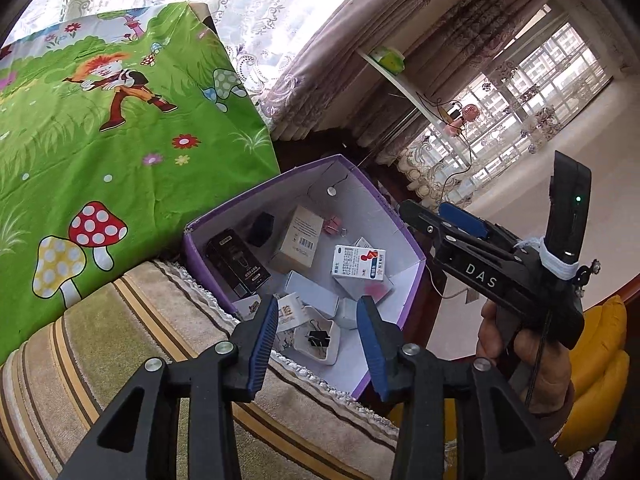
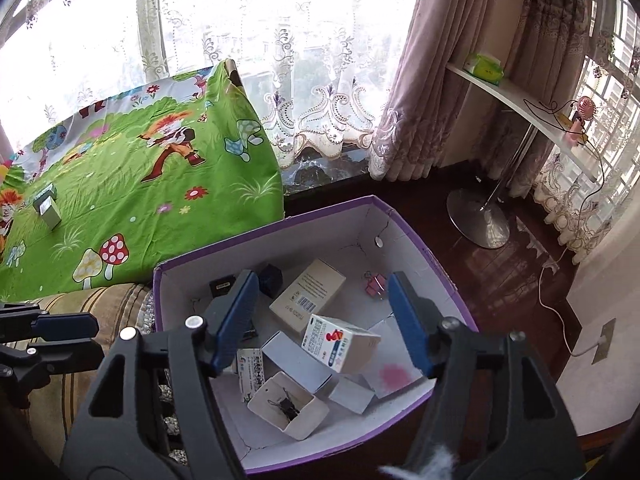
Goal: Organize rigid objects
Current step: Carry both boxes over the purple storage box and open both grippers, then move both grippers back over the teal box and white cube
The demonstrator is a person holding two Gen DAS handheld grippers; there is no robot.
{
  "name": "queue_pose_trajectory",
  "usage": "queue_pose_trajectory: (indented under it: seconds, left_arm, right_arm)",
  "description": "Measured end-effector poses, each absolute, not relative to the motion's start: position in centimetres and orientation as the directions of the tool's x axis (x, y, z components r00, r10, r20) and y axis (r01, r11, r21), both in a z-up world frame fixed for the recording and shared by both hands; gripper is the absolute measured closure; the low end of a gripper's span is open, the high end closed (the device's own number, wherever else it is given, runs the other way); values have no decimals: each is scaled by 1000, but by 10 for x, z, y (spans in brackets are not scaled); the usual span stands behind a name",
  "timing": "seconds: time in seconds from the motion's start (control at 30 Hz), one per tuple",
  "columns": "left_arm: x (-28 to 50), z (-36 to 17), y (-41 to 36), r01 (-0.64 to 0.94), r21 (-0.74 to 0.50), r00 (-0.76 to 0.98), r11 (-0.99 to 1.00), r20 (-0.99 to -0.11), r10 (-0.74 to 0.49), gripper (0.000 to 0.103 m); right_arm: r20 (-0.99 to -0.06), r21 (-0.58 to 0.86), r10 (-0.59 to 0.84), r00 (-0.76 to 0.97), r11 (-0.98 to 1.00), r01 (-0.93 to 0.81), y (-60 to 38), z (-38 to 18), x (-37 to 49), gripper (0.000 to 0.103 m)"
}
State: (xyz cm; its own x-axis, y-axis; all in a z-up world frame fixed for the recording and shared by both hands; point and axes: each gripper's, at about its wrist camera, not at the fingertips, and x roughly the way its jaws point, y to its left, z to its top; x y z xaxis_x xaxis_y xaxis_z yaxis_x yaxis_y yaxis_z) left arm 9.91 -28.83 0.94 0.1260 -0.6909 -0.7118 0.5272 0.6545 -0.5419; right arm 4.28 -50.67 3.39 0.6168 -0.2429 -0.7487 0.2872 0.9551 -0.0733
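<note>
While both tools [image 1: 318,336] [image 2: 320,322] gape, two binder clips [image 2: 375,285] [image 2: 287,407] show.

The open box [image 2: 280,216] serves as landmark. Inside it, toward the far wall, lie a large carton [image 2: 307,298] and, to its right, a binder clip [image 2: 374,285]. Toward the box's middle a medicine carton [image 2: 340,342] rests tilted on other small cartons. Near the box's front wall sits a small tray [image 2: 289,406] with a second clip [image 2: 286,404] in it. Left of the box and behind it lies a printed cloth [image 2: 132,184], bearing a small tin [image 2: 48,206]. Right of the box stands a round-based stand [image 2: 478,218].
</note>
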Motion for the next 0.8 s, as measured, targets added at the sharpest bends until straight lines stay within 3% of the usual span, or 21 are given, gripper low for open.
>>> queue_pose_trajectory:
  seconds: [0.2,0.53,0.8]
  left_arm:
    - [111,14,-250,450,-528,185,720,-734,-654,59]
    - [156,33,-103,238,-343,452,909,-789,-416,55]
    - [194,33,25,6,-261,527,965,-820,-225,53]
  right_arm:
    - [-742,-175,-327,585,937,302,-472,75,40,22]
    - [-702,-86,-28,711,995,-45,-355,168,54,21]
    - [-659,-70,227,716,930,-360,-250,224,58,21]
